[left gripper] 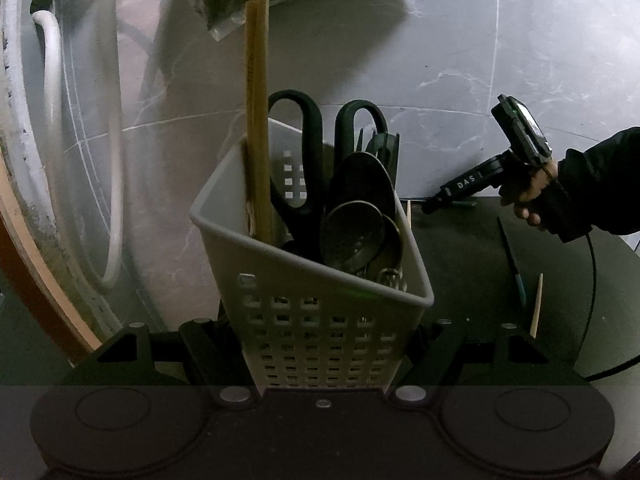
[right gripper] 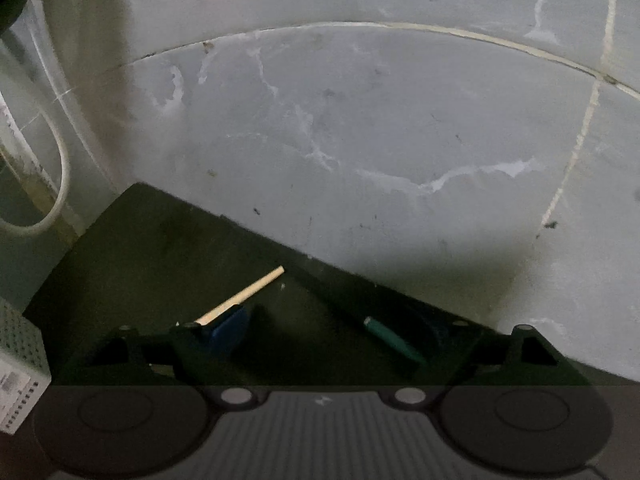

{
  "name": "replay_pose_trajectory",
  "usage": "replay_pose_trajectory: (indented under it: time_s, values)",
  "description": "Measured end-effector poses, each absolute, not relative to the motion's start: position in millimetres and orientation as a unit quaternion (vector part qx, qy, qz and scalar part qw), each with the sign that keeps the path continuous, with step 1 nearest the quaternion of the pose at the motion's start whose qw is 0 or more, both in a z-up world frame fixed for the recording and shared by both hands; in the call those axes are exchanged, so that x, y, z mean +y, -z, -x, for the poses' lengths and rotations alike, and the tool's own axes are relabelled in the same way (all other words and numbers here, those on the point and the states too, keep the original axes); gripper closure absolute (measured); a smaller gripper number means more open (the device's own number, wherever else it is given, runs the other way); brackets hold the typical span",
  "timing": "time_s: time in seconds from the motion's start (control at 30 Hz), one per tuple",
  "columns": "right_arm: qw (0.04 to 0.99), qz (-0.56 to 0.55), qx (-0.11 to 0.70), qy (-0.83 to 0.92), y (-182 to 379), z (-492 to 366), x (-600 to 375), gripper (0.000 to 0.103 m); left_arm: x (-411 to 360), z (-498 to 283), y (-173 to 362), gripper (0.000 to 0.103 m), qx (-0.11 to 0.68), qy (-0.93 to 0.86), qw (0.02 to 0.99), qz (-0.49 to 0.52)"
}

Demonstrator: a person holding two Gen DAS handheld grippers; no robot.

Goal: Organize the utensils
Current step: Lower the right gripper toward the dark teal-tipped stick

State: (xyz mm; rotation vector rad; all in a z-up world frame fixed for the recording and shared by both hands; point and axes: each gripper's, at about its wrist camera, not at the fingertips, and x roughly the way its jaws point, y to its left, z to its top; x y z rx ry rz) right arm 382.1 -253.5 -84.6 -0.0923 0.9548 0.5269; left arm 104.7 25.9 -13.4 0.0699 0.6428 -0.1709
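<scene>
Left gripper (left gripper: 326,344) clamped on white utensil basket (left gripper: 312,320), frame centre. Right gripper (right gripper: 320,340) spread wide over dark table (right gripper: 160,248), straddling chopstick (right gripper: 244,294) and green-handled utensil (right gripper: 394,340), gripping neither.

You can read the white letters "DAS" on the black body of the right gripper (left gripper: 430,205) in the left wrist view. A pale label (right gripper: 14,390) sits on the white basket (right gripper: 18,344) at the right wrist view's left edge, but its print is too small to read.
</scene>
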Motion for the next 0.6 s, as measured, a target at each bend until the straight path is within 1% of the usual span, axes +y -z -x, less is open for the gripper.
replay_pose_trajectory:
  time_s: [0.17, 0.27, 0.3, 0.43, 0.53, 0.6]
  values:
    - [0.869, 0.058, 0.432, -0.234, 78.5, -376.9, -254.9, 0.015, 25.9, -105.0, 13.6, 0.027, 0.317, 0.085, 0.944, -0.035]
    - [0.871, 0.058, 0.435, -0.221, 82.7, -382.2, -255.0, 0.015, 26.0, -105.6, 13.2, 0.027, 0.318, 0.084, 0.944, -0.033]
    - [0.868, 0.055, 0.44, -0.225, 85.9, -384.4, -255.0, 0.011, 26.0, -105.7, 13.1, 0.027, 0.319, 0.084, 0.944, -0.034]
    - [0.867, 0.071, 0.433, -0.237, 92.1, -382.2, -246.4, 0.008, 25.1, -107.0, 12.2, 0.027, 0.321, 0.084, 0.943, -0.035]
    - [0.867, 0.071, 0.432, -0.239, 91.6, -379.2, -246.1, 0.014, 24.6, -107.7, 11.8, 0.027, 0.323, 0.084, 0.942, -0.036]
    - [0.862, 0.083, 0.435, -0.248, 89.3, -373.3, -244.9, 0.024, 24.4, -108.2, 12.0, 0.027, 0.323, 0.084, 0.942, -0.036]
